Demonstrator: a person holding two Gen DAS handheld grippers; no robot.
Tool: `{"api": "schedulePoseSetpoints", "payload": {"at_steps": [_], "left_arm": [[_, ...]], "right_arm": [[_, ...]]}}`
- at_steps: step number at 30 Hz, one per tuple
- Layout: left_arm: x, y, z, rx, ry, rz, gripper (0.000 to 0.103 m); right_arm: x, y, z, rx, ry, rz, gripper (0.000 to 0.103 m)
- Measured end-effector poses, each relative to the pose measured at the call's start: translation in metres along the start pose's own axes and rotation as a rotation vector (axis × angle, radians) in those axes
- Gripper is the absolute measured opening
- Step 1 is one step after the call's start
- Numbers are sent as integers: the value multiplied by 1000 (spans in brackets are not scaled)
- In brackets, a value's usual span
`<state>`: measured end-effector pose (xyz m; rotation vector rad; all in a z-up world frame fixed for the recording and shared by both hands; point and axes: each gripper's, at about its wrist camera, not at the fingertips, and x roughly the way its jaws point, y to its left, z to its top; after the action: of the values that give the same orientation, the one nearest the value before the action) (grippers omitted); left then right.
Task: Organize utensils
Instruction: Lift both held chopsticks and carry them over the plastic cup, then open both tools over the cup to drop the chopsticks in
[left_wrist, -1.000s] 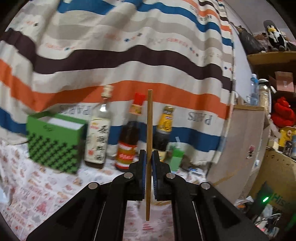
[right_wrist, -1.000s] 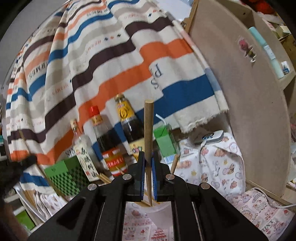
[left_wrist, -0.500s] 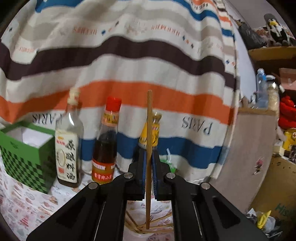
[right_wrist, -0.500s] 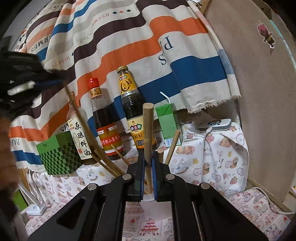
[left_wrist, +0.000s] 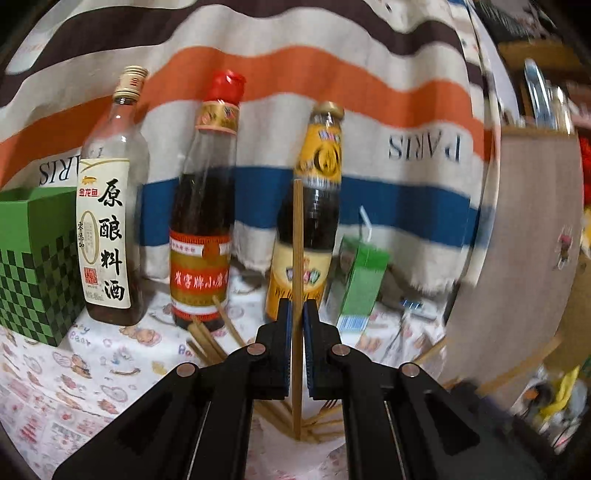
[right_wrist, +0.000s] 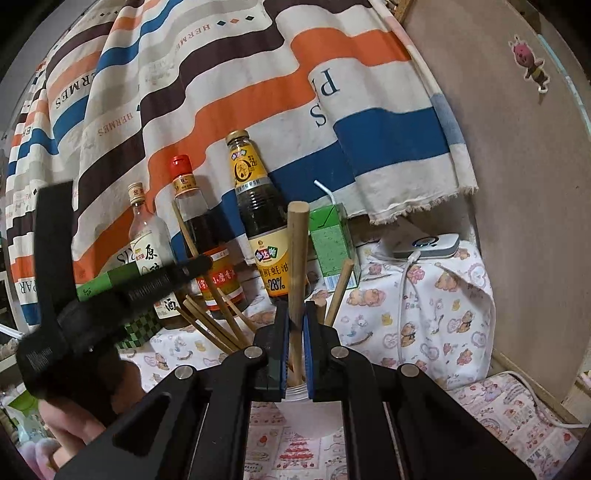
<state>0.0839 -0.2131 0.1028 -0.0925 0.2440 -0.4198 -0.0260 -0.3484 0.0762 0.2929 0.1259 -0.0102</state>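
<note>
**A:** What is each gripper holding?

**B:** The left gripper (left_wrist: 297, 314) is clamped on a thin wooden chopstick (left_wrist: 297, 258), held upright between the blue pads, which grip it below its middle. Its lower tip hangs over a fan of other chopsticks (left_wrist: 207, 341) that seem to stand in a container hidden below the gripper. The right gripper (right_wrist: 296, 314) is closed on a thicker round wooden handle (right_wrist: 297, 258) — the working end is hidden, so the utensil cannot be identified. It rises from a pale cup (right_wrist: 295, 395) just under the jaws.

**B:** Both pieces look light and stiff. The chopstick is slim and smooth, so it could probably swivel or slip in a loose grip; a hold near the middle seems safest. The handle offers more to grip.

**A:** And what surrounds them?

**B:** In the right view, the chopsticks lean left out of the cup, and the left gripper (right_wrist: 192, 267) reaches in from the left. Behind, on a patterned tablecloth (right_wrist: 424, 325), stand three sauce bottles (right_wrist: 255, 229) in a row — a green checked box (left_wrist: 33, 258) to their left, a green drink carton (right_wrist: 332, 243) to their right. A striped cloth (right_wrist: 221, 92) hangs at the far back.
</note>
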Motion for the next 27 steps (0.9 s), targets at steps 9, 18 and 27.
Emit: {"api": "schedulePoseSetpoints", "payload": {"at_steps": [9, 18, 27], "left_arm": [[24, 6, -24, 26, 128, 19, 5], [-1, 12, -29, 96, 115, -34, 25], [-48, 43, -15, 44, 38, 3, 46]], "right_arm": [[-7, 2, 5, -31, -34, -34, 8], [-20, 0, 8, -22, -109, -101, 39], [-43, 5, 16, -29, -202, -61, 70]]}}
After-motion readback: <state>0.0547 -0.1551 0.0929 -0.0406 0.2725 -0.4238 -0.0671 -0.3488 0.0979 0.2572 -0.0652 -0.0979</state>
